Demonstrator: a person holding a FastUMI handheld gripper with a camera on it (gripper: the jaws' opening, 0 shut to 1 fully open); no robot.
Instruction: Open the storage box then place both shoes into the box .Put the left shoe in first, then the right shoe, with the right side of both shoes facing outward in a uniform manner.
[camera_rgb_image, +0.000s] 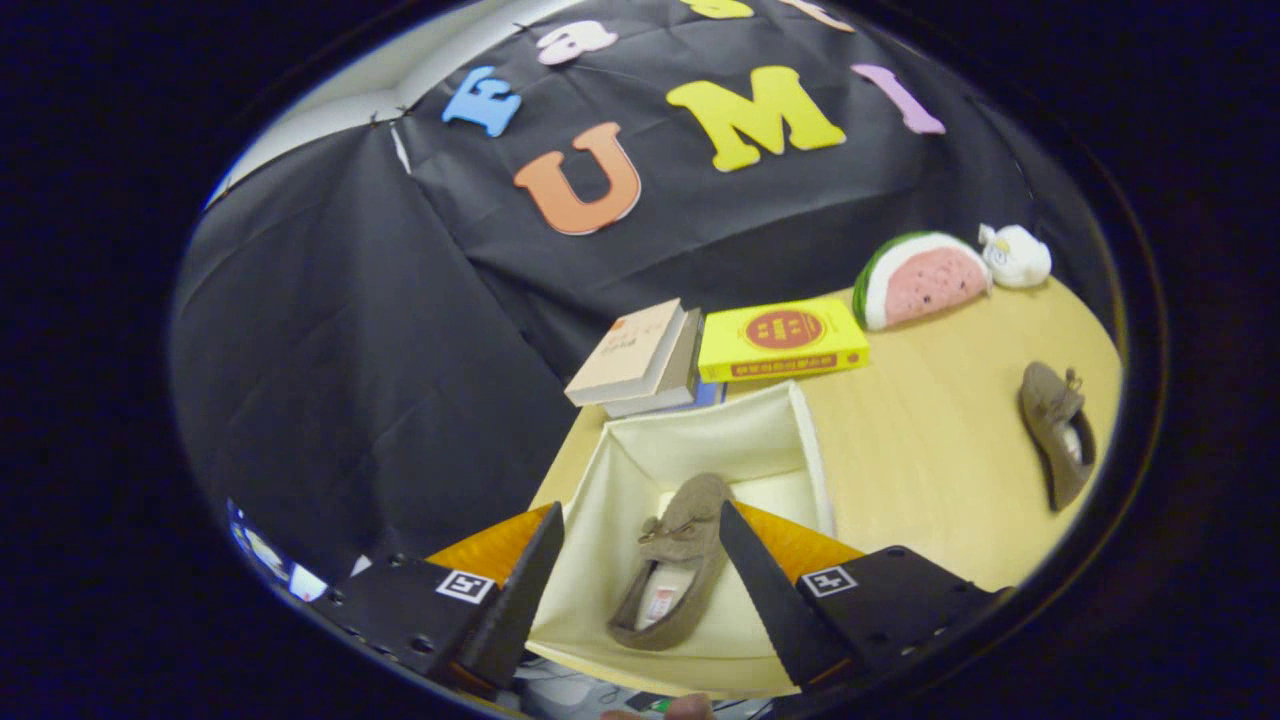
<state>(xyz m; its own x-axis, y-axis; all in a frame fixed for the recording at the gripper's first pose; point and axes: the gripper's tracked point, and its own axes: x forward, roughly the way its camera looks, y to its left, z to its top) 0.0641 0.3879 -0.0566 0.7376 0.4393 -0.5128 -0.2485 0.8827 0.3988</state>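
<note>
An open cream fabric storage box (812, 450) stands on the wooden table just ahead of my fingers. One brown loafer (675, 560) lies inside it, toe pointing away from me, resting on the box floor between my two fingers. My gripper (640, 525) is open above the box, its fingers spread wide to either side of the shoe and not touching it. The second brown loafer (1058, 432) lies on the table well to the right of the box, toe pointing away.
Behind the box lie a stack of books (640, 360) and a yellow book (782, 338). A watermelon-slice plush (922, 280) and a small white plush (1015, 255) sit at the table's far right. Black cloth walls the booth.
</note>
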